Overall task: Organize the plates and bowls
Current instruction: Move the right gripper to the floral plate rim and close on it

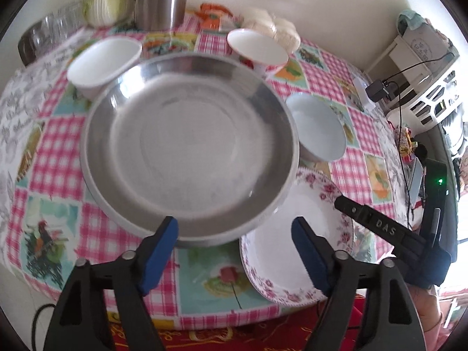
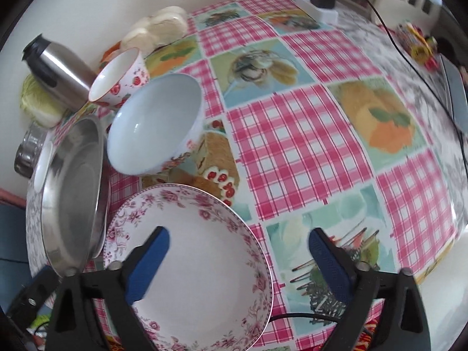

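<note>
Presently left gripper [image 1: 234,245] gapes wide before the steel plate [image 1: 187,146]; right gripper [image 2: 238,251] wide over the floral plate [image 2: 199,263], empty.

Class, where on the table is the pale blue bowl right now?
In the left wrist view the pale blue bowl sits right of the steel plate, beyond the floral plate and in front of the strawberry bowl.

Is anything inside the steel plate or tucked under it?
The steel plate is empty inside. A pale rim peeks out beneath its near-left edge, so it seems to sit on another dish; what that dish is stays covered.
</note>
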A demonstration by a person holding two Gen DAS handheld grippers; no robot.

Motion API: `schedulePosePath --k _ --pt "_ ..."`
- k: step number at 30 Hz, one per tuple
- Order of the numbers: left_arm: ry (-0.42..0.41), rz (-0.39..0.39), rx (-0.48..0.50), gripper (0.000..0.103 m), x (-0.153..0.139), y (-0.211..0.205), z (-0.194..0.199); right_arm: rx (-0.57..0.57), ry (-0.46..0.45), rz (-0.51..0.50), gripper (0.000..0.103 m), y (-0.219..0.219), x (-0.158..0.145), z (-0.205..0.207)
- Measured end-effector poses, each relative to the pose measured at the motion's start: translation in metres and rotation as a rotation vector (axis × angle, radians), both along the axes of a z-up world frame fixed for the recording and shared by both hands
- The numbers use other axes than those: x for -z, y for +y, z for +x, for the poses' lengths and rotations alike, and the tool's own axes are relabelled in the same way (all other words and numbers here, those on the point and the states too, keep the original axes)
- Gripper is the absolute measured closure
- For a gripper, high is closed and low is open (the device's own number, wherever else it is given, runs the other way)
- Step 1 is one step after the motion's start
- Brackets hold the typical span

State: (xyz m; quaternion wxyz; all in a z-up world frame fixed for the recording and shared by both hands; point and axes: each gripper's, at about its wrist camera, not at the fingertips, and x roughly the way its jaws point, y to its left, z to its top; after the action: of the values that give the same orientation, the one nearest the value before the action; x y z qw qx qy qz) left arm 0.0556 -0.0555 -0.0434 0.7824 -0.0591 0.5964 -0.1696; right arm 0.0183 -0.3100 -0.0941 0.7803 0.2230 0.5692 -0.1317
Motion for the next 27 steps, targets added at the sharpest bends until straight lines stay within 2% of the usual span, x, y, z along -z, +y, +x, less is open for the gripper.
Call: schedulePosePath --k 4,10,12,13,15,18,22,27 --pt "0.033 -0.022 0.012 0.031 0.005 -0.003 -0.005 0.015 0.005 0.029 0.022 -0.003 0.002 -0.002" --pt "0.042 -0.03 0.039 0.038 0.005 -0.012 -0.007 0.02 0.017 0.05 0.04 -0.007 0.006 -0.002" --pt "0.042 -0.038 0.036 0.044 0.005 -0.011 -0.007 0.028 0.026 0.058 0.054 -0.008 0.008 -0.003" --pt "0.045 -0.041 0.035 0.048 0.004 -0.011 -0.008 0.033 0.03 0.063 0.056 -0.012 0.012 -0.005" --pt "0.047 -0.042 0.045 0.049 0.004 -0.014 -0.01 0.044 0.042 0.076 0.065 -0.016 0.015 -0.007" --pt "0.059 -0.053 0.077 0.05 0.005 -0.02 -0.013 0.053 0.049 0.084 0.073 -0.019 0.022 -0.003" --pt "0.096 -0.036 0.113 0.05 0.013 -0.029 -0.014 0.052 0.045 0.084 0.076 -0.021 0.022 -0.004" --pt "0.203 -0.032 0.103 0.05 0.037 -0.034 -0.01 0.043 0.042 0.085 0.077 -0.022 0.021 -0.003"
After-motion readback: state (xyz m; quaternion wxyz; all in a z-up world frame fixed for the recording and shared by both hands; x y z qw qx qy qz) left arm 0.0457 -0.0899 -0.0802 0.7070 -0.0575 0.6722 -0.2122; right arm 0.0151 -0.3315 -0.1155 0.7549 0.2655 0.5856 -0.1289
